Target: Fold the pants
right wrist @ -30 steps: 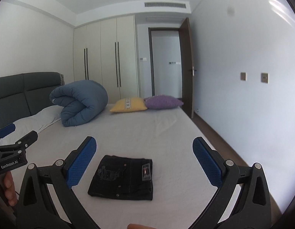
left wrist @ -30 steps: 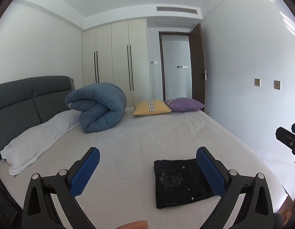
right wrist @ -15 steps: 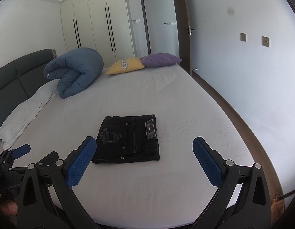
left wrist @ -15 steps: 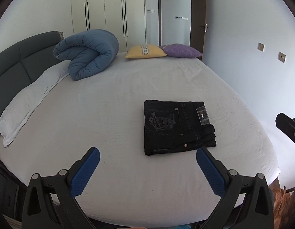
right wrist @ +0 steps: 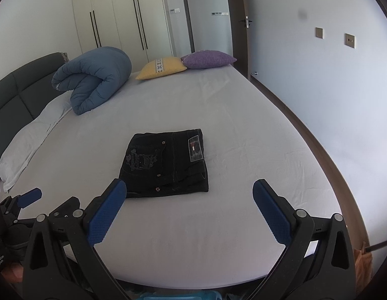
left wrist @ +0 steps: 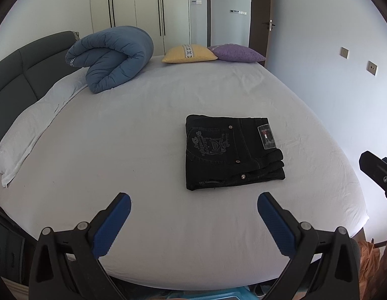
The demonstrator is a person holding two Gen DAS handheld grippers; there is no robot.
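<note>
A pair of black jeans [left wrist: 231, 152] lies folded into a compact rectangle on the white bed sheet [left wrist: 143, 150], with an embroidered pocket and a label facing up. It also shows in the right wrist view [right wrist: 166, 165]. My left gripper [left wrist: 193, 210] is open and empty, held above the bed's near edge, short of the jeans. My right gripper [right wrist: 189, 197] is open and empty, held just in front of the jeans. The right gripper's side shows at the left view's right edge [left wrist: 376, 172].
A rolled blue duvet [left wrist: 111, 57], a yellow cushion [left wrist: 188, 53] and a purple cushion [left wrist: 236, 53] lie at the far end of the bed. A white pillow [left wrist: 35, 125] lies along the dark headboard [left wrist: 18, 75] on the left. Wall and floor strip run along the right.
Both grippers have risen and tilted down, so the bed and folded jeans now sit lower and fuller in view. The jeans have not moved. Both stay open.
</note>
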